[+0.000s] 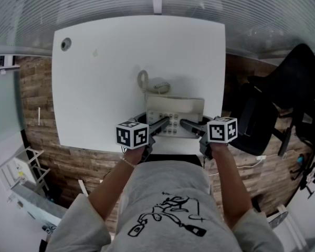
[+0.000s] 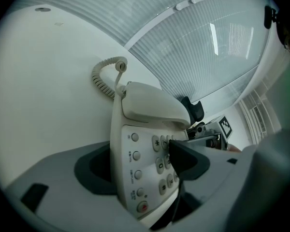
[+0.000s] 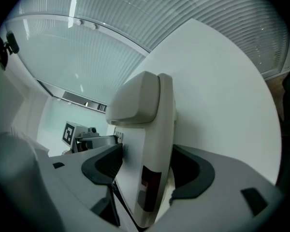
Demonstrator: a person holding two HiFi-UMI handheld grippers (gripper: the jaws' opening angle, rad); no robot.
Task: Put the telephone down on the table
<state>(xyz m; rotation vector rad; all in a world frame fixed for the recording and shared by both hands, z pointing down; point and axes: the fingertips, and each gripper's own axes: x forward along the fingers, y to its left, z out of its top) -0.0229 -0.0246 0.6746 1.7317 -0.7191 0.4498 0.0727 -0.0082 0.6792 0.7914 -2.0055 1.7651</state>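
Note:
A beige desk telephone (image 1: 174, 114) lies flat on the white table (image 1: 105, 77), close to the near edge, its handset (image 1: 176, 105) in the cradle and its coiled cord (image 1: 143, 80) curling behind. My left gripper (image 1: 165, 122) straddles the telephone's left end. In the left gripper view the keypad (image 2: 150, 163) fills the gap of that gripper (image 2: 142, 166), and the jaws stand wide, not pressing on it. My right gripper (image 1: 185, 124) straddles the right end; in its own view the telephone's side (image 3: 154, 144) sits close between the jaws of that gripper (image 3: 152, 170), contact unclear.
A round cable hole (image 1: 66, 44) is at the table's far left corner. A black office chair (image 1: 273, 109) stands to the right of the table on the wood floor. A ribbed glass wall (image 1: 252, 4) runs behind the table, and a white rack (image 1: 21, 172) is at the lower left.

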